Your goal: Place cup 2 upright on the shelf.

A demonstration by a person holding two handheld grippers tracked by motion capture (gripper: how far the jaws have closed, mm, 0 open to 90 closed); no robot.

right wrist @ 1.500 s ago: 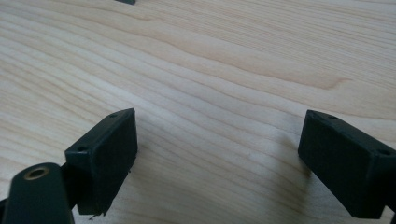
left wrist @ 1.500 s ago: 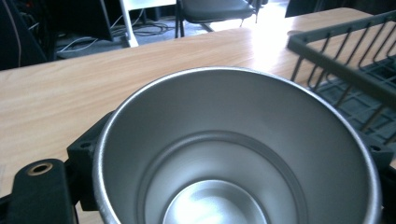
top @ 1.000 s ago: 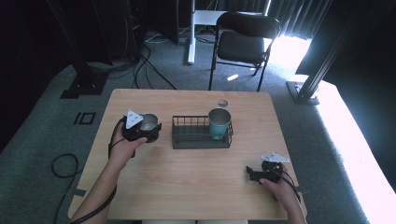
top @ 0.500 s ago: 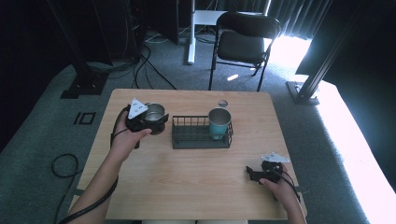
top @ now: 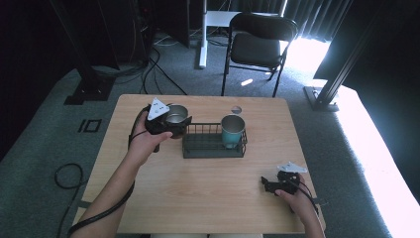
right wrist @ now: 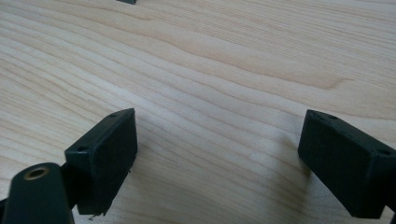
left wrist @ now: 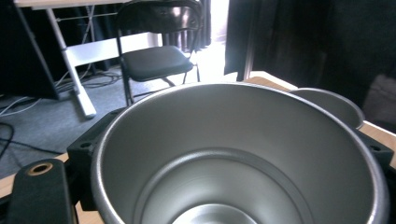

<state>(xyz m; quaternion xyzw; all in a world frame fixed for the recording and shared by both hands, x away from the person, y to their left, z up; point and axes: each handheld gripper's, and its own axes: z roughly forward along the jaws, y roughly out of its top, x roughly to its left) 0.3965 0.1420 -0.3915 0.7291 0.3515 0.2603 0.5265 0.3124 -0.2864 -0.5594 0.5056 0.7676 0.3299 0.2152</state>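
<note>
My left gripper is shut on a silver metal cup, held just left of the black wire basket. In the left gripper view the cup's open mouth sits between the black jaws, empty inside. A teal cup stands upright in the right end of the basket. Low over the bare wood at the front right, my right gripper is open; its own view shows the gripper with nothing between its two pads.
The wooden table has free room in front of the basket. A small round grommet sits near the far edge. A black chair and a white desk leg stand on the floor beyond.
My left gripper has carried the silver cup up and to the right, from the table's left side toward the basket's left end. The right gripper has stayed put.
</note>
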